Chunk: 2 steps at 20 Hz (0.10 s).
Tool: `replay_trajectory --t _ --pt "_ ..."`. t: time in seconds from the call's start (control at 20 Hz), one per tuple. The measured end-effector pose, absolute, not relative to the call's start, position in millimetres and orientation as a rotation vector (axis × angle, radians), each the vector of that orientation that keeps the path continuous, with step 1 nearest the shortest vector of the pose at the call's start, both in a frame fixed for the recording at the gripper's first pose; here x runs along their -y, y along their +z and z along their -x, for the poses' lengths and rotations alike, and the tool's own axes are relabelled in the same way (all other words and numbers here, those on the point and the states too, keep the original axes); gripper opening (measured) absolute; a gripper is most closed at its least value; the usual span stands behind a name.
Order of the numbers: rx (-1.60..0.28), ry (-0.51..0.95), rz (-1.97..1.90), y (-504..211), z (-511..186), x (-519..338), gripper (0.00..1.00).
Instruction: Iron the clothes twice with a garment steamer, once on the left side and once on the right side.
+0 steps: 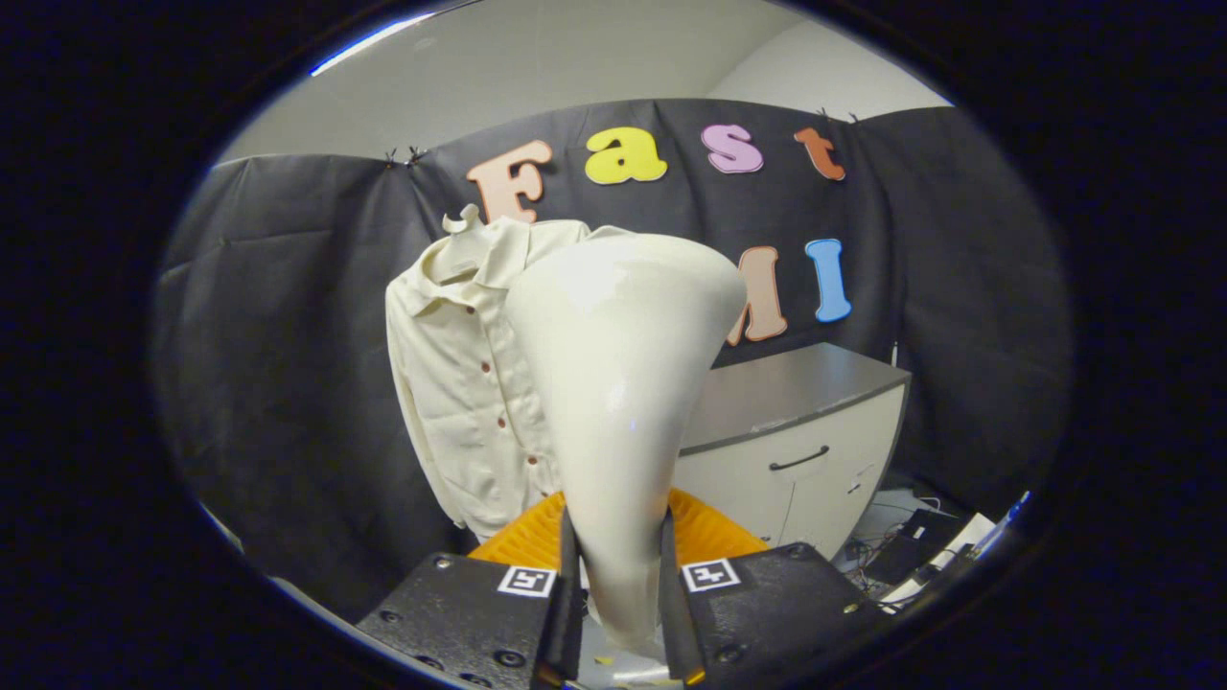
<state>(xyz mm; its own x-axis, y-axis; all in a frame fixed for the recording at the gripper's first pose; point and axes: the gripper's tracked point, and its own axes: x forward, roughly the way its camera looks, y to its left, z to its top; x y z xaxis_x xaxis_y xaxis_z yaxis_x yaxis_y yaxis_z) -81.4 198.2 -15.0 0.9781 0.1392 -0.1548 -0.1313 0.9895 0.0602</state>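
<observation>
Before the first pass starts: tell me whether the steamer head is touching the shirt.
Cannot tell. In the gripper view the steamer, clamped between the gripper's fingers, overlaps the hanging shirt, but its head faces away, so neither contact nor gap shows.

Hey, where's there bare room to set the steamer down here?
The grey top of the cabinet, right of the shirt, looks bare. The floor by its right foot is crowded with cables. The hand-held gripper is shut on the steamer, which hides the shirt's right half.
</observation>
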Motion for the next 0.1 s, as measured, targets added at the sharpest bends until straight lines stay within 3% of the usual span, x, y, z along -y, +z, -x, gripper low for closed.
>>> replay_trajectory --t 0.1 --pt "-0.129 0.144 -0.045 -3.3 85.1 -187.3 0.34"
